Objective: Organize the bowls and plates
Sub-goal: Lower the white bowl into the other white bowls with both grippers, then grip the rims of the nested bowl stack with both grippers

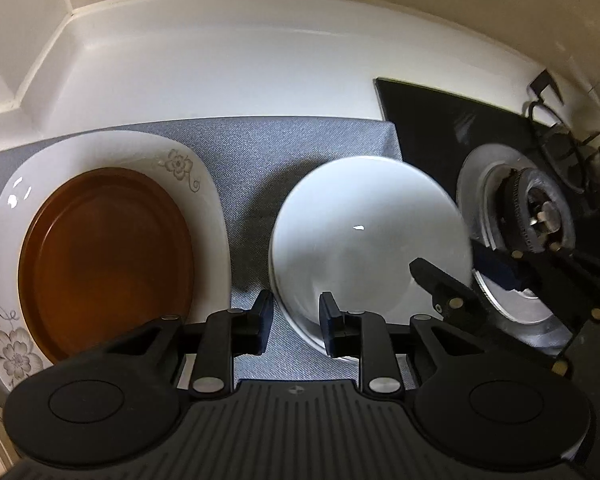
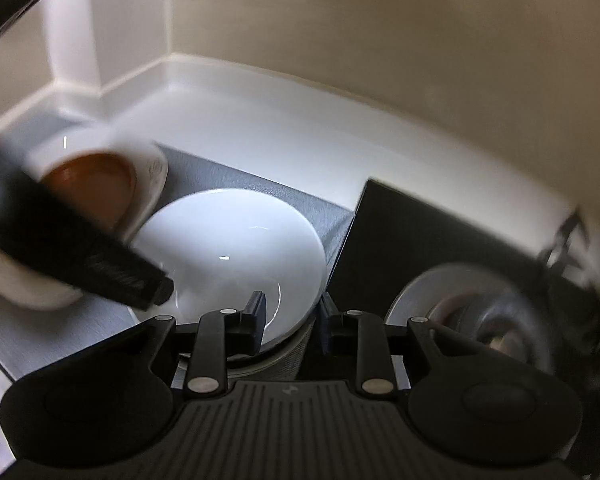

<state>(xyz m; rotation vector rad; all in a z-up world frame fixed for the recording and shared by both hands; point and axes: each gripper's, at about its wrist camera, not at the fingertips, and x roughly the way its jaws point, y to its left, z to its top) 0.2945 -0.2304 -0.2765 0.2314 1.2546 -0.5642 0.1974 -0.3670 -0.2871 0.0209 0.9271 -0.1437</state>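
Blur smears right view; stove burner (image 2: 468, 320) unclear. Left gripper (image 1: 296, 320) and right gripper (image 2: 292, 316) both parted, straddling white bowl (image 1: 370, 236) rim. Grey mat (image 1: 260, 148), white counter (image 1: 220, 80).

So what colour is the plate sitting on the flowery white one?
Brown, a plain amber-brown with no pattern. The left wrist view shows it best.

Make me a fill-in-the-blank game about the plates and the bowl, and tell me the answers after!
1. The brown plate sits on top of the ____ flowered plate.
2. The white bowl rests on a ____ mat.
3. The stove burner lies to the ____ of the white bowl in the left wrist view.

Answers: white, gray, right
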